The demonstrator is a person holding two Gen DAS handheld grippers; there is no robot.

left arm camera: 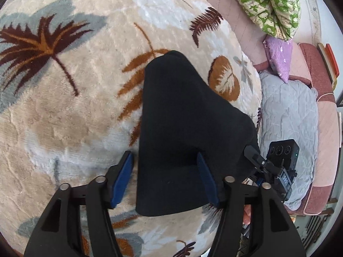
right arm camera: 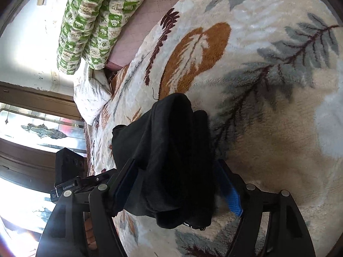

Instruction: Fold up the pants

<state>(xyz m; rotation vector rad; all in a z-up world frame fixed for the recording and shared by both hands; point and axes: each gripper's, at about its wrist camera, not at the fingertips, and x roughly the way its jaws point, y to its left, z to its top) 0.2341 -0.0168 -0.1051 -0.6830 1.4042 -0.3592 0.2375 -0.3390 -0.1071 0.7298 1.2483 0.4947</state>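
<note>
Black tong arms with blue pads fill the near edge of both wrist views. Beneath everything spreads the plush cream blanket with brown and grey leaf patterns (left arm camera: 64, 111), covering a bed. On it lies the black knit pants (left arm camera: 180, 132), folded into a compact dark bundle that runs from 12 o'clock down to 6 in the left view.

Left tongs (left arm camera: 165, 180) stand wide, one pad clear of the cloth at 8 o'clock, the other lying over it without pinching. Right tongs (right arm camera: 178, 184) also stand wide, straddling the bundle; whether its pads press the cloth I cannot tell for sure, but they look slack.

Risk, as I judge it: a pad lifting away could snag the soft knit and drag the fold open, especially at the loose, lumpy end in the right view.

Blanket edge and a grey quilted pillow (left arm camera: 287, 128) lie near at 3 o'clock; open room stretches toward 9 and 10.
</note>
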